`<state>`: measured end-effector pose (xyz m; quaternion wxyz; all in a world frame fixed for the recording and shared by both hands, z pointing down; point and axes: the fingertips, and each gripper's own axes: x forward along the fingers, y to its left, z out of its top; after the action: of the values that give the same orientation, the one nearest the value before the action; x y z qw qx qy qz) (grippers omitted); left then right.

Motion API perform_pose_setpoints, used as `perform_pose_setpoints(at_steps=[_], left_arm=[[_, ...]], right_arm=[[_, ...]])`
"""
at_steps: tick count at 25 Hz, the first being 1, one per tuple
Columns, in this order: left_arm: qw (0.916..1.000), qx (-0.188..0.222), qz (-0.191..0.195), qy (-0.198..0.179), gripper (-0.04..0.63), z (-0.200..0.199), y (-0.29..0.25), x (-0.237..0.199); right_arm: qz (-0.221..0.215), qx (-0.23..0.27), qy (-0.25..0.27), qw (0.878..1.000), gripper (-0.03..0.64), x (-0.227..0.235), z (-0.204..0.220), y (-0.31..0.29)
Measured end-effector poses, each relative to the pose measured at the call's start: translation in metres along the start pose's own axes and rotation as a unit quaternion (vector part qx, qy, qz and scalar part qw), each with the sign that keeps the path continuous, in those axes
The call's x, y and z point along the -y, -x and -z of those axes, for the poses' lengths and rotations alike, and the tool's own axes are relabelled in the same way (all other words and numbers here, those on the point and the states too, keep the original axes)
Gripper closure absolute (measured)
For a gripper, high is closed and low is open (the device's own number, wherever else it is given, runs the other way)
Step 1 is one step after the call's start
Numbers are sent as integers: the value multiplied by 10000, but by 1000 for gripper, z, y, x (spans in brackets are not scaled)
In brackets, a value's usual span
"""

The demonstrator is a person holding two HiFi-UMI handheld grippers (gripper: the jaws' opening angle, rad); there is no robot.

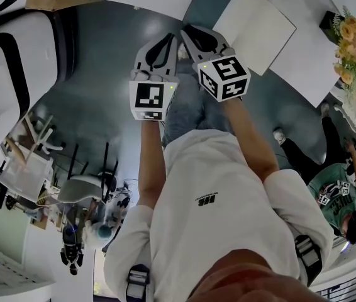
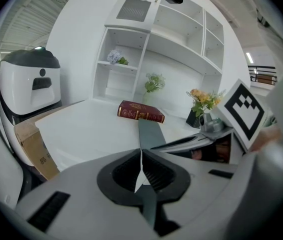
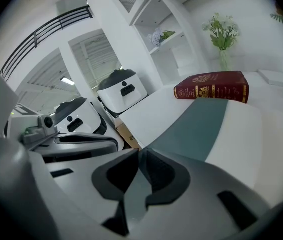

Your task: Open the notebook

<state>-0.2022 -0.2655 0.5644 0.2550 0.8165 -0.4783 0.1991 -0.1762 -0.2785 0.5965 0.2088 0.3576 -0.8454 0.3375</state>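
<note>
Notebook [image 2: 141,111]: red, closed, flat on table [image 2: 81,131] | L hand-held gripper [image 2: 141,153]: jaws pressed together, empty, short of Notebook | R hand-held gripper [image 3: 140,154]: jaws slightly apart, empty

Left gripper [image 2: 141,151] closed, right gripper [image 3: 142,150] slightly parted

- A white shelf unit [image 2: 181,39] stands behind the white tables [image 2: 86,129].
- Orange flowers [image 2: 201,99] sit in a dark pot [image 2: 192,118].
- A cardboard box [image 2: 31,144] sits beside a white machine [image 2: 29,86].
</note>
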Motion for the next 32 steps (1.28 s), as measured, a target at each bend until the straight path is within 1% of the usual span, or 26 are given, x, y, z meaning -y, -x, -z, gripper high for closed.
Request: perform_pose_setpoints(at_steps=[8, 14, 24, 32], left_arm=[[10000, 32, 11, -63, 595, -2, 3, 1], [9999, 82, 2, -87, 595, -6, 8, 3], [9995, 231, 76, -205, 595, -25, 17, 15], [9986, 342, 214, -327, 595, -42, 23, 31]], right_arm=[[-102, 74, 97, 9999, 569, -5, -2, 1], [-98, 206, 221, 9995, 569, -10, -11, 11], [98, 435, 435, 9981, 569, -11, -31, 42], [377, 699, 569, 9952, 583, -6, -47, 74]])
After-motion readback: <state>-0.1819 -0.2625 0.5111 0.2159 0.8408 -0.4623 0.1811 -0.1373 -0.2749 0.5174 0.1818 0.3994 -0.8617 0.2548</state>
